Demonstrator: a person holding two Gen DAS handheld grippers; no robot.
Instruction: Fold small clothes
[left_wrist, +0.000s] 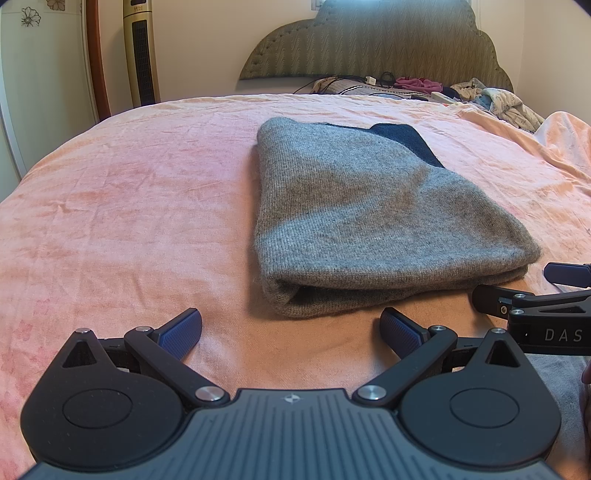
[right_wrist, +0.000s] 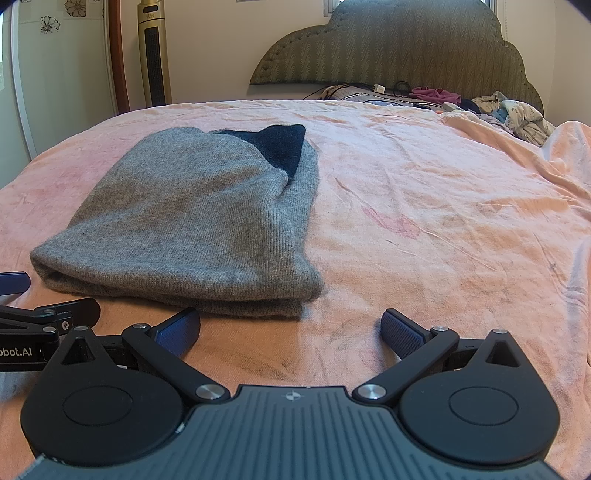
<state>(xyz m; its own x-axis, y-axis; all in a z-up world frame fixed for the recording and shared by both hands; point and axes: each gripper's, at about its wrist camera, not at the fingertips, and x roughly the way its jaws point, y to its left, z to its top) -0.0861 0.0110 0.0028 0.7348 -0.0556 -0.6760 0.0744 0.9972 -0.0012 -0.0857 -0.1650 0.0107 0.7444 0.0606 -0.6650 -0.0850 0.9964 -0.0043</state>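
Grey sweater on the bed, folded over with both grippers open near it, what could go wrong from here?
1. The grey sweater has a loose, rounded front fold; grabbing only its top layer may undo it.
2. The left gripper and right gripper sit close together and could bump.
3. The pink blanket is wrinkled and might get pinched along with the sweater.

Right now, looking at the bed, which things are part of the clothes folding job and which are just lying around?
Part of the job:
- grey knit garment, folded, lying flat on the pink bedspread
- left gripper, open, empty
- right gripper, open, empty

Just lying about:
- heap of clothes by the headboard
- cables and charger
- tower fan beside the bed
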